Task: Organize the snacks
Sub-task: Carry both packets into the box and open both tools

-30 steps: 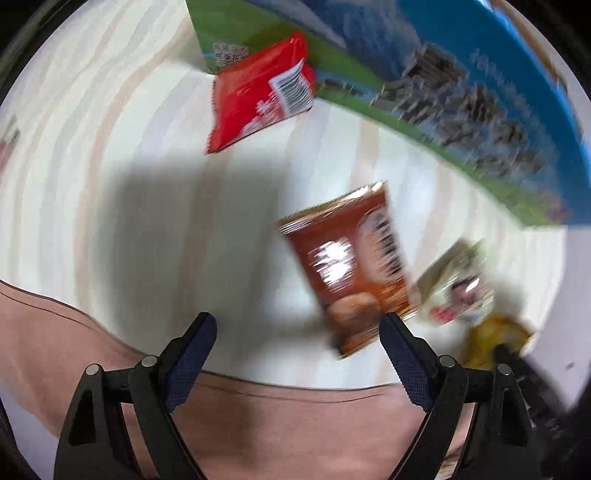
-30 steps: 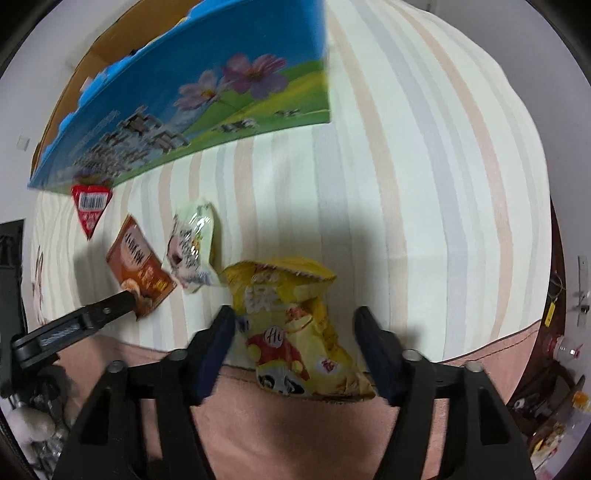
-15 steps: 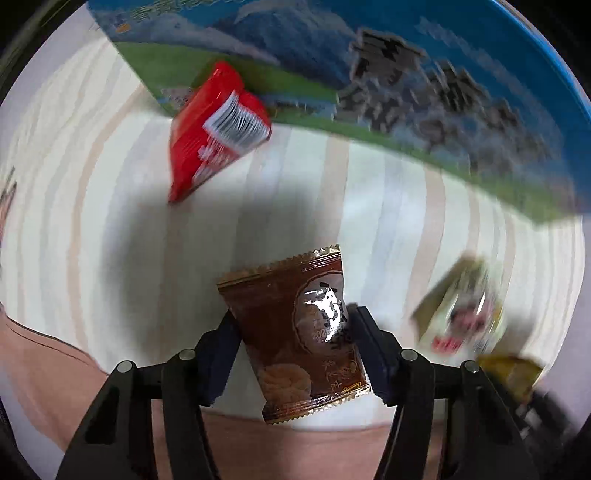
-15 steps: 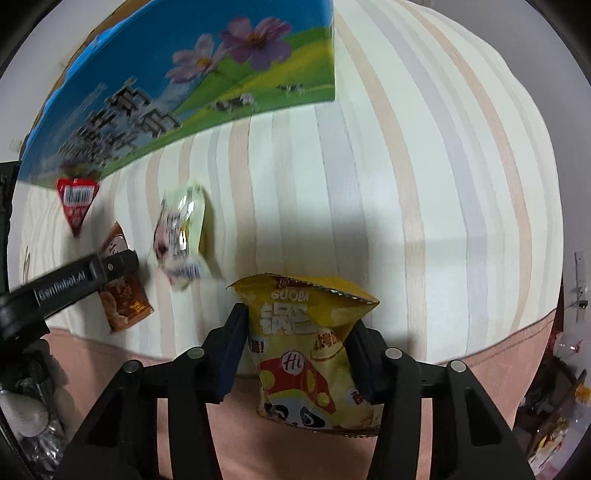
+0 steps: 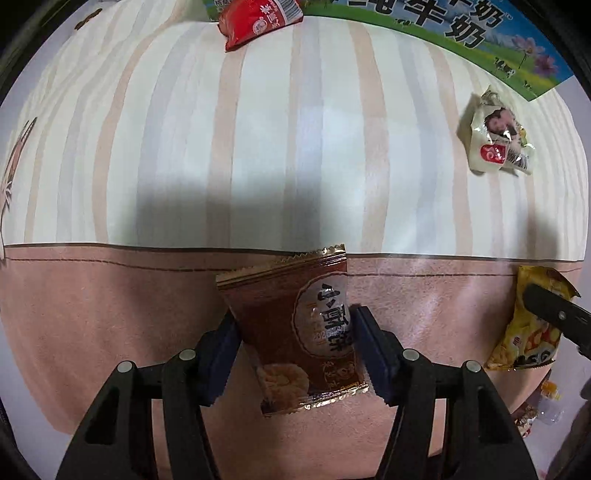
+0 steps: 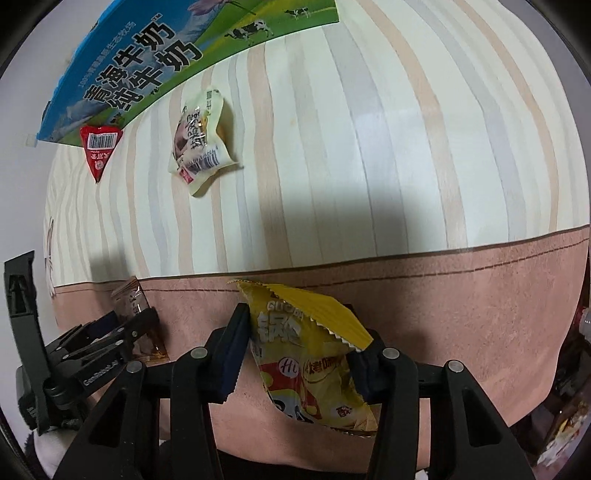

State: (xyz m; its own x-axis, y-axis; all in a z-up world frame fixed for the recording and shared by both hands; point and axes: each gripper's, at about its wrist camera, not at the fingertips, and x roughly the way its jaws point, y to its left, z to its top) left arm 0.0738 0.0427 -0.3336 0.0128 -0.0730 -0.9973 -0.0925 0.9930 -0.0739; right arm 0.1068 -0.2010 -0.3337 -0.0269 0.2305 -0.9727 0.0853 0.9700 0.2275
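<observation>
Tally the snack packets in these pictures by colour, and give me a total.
Red packet: 1
Brown packet: 1
Yellow packet: 1
White packet: 1
Total: 4

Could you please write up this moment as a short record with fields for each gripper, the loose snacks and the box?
left gripper: shut on brown snack packet, lifted off the cloth
right gripper: shut on yellow chip bag, lifted
loose snacks: red packet against the box; pale packet on the striped cloth
milk box: at the far edge of the cloth
</observation>
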